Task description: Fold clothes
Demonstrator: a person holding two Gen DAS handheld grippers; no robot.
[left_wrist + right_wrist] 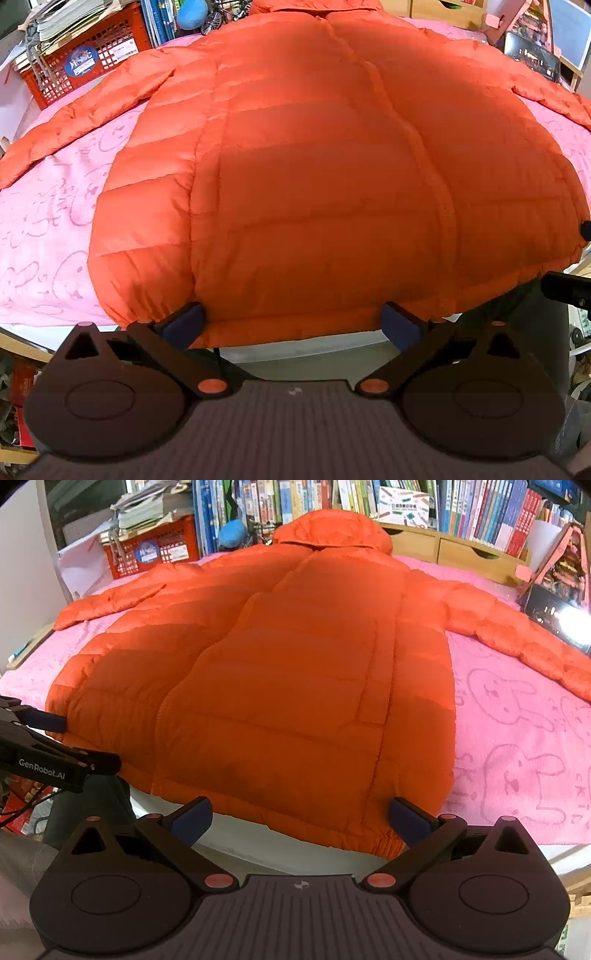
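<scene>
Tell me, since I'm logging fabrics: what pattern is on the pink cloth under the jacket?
Line-drawn rabbits on the pink cloth; clearest in the right wrist view.

The orange jacket [280,686] is puffy, smooth cloth with a soft shine. Under it lies a fuzzy pink towel [517,746]. My fingers [190,819] have dull blue pads on matt black plastic. Far left, the red crate [155,550] is hard plastic.

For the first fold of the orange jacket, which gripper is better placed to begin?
Neither clearly. The left gripper and right gripper both stand open at the hem of the orange jacket, each near its own corner. The sleeves lie spread, so either side could start.
</scene>
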